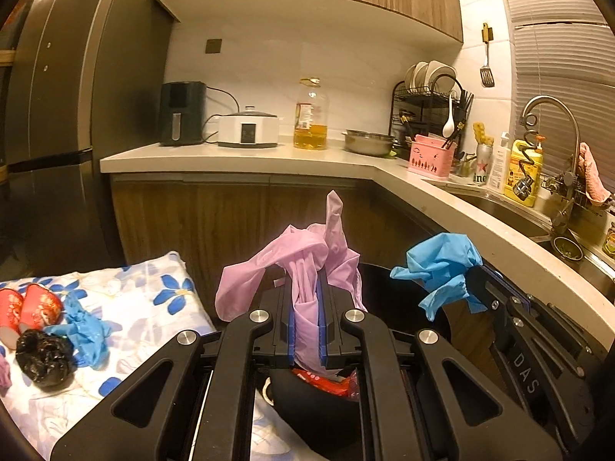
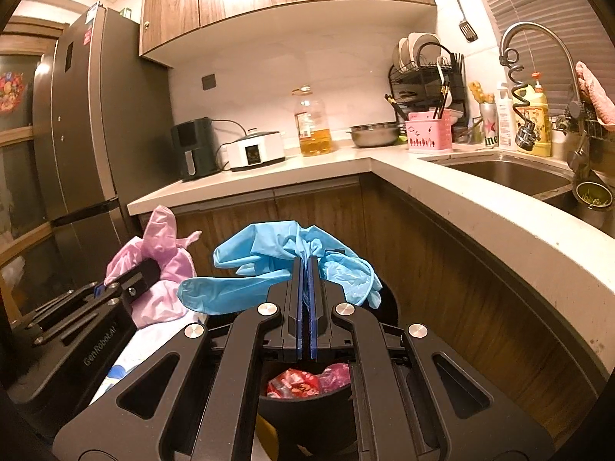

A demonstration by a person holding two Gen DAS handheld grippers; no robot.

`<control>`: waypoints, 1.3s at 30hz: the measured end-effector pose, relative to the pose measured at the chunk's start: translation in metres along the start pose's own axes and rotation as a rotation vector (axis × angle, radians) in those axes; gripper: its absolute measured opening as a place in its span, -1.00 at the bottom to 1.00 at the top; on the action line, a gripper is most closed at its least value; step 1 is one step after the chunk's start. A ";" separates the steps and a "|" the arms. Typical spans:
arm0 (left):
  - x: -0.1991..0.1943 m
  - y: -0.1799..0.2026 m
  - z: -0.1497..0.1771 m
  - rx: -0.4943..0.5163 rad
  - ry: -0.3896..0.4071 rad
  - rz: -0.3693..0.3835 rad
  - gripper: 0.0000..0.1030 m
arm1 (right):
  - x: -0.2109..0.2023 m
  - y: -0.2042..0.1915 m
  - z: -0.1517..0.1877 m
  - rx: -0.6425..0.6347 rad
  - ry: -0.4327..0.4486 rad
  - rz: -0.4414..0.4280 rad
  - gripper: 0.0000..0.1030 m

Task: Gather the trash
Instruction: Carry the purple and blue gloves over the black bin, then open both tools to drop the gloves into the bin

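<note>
My left gripper [image 1: 306, 280] is shut on a crumpled pink glove [image 1: 303, 257], which hangs over its fingers. My right gripper [image 2: 306, 265] is shut on a crumpled blue glove [image 2: 265, 265]. Both are held above a black trash bin [image 2: 307, 407] that holds red and pink wrappers [image 2: 296, 382]. In the left wrist view the right gripper [image 1: 474, 280] with its blue glove [image 1: 442, 265] is to the right. In the right wrist view the left gripper [image 2: 150, 269] with the pink glove [image 2: 161, 269] is to the left. Another blue glove [image 1: 86, 330], a black bag wad [image 1: 44, 357] and red paper cups [image 1: 32, 307] lie on the floral cloth [image 1: 153, 299].
A white L-shaped counter [image 1: 238, 161] runs behind and to the right, with an air fryer [image 1: 180, 113], a cooker [image 1: 248, 128], an oil bottle [image 1: 310, 115], a dish rack [image 1: 430, 103] and a sink [image 2: 511, 173] with its tap. A tall fridge [image 1: 50, 115] stands at the left.
</note>
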State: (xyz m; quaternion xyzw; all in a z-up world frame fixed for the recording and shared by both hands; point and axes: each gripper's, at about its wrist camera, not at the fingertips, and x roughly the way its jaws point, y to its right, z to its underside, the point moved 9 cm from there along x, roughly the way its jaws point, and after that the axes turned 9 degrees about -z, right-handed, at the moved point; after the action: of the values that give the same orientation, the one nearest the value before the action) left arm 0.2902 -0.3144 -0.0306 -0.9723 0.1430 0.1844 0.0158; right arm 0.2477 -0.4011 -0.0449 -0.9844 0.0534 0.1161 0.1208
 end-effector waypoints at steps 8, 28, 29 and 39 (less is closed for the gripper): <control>0.010 0.007 0.000 0.009 -0.002 0.034 -0.84 | 0.003 0.003 -0.003 0.004 0.010 -0.002 -0.95; 0.030 0.018 0.006 0.022 -0.029 0.054 -0.83 | 0.016 0.008 -0.005 0.018 -0.001 -0.005 -0.95; 0.031 0.019 0.006 0.021 -0.031 0.054 -0.83 | 0.017 0.008 -0.005 0.019 -0.001 -0.005 -0.94; 0.037 0.021 0.005 0.018 -0.036 0.070 -0.83 | 0.022 0.009 -0.004 0.023 -0.005 -0.012 -0.93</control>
State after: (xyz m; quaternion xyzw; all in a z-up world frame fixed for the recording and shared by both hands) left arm 0.3159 -0.3439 -0.0487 -0.9630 0.1781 0.2012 0.0206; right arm 0.2687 -0.4122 -0.0481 -0.9830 0.0484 0.1172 0.1331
